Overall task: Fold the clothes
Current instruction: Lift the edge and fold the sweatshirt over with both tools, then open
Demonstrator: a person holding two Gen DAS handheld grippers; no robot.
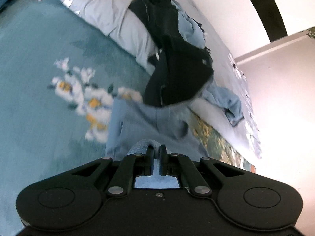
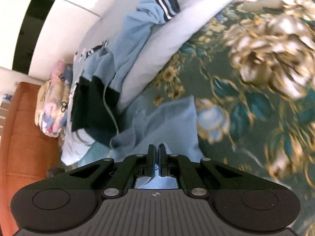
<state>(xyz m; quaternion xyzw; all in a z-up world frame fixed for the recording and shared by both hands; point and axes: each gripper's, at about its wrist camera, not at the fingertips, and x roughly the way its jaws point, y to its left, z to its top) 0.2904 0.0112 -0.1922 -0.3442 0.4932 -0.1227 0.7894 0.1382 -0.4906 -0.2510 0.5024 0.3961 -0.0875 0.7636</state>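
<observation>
A light blue garment (image 1: 149, 125) hangs from my left gripper (image 1: 157, 147), whose fingers are shut on a fold of its fabric. The same light blue garment (image 2: 167, 122) is pinched by my right gripper (image 2: 157, 146), also shut on its edge. It dangles over a teal floral carpet. On the bed edge beyond lies a black garment (image 1: 173, 63) draped over the side, with more light blue clothing (image 1: 226, 100) beside it. In the right wrist view a light blue top with striped dark cuffs (image 2: 141, 25) and a dark piece (image 2: 92, 106) lie on the bed.
The bed with a pale grey floral cover (image 1: 110, 9) runs across the left wrist view; its white side (image 2: 157, 51) shows in the right. A teal flowered carpet (image 1: 39, 78) covers the floor. An orange headboard (image 2: 21, 129) and a patterned pillow (image 2: 53, 102) sit at the left.
</observation>
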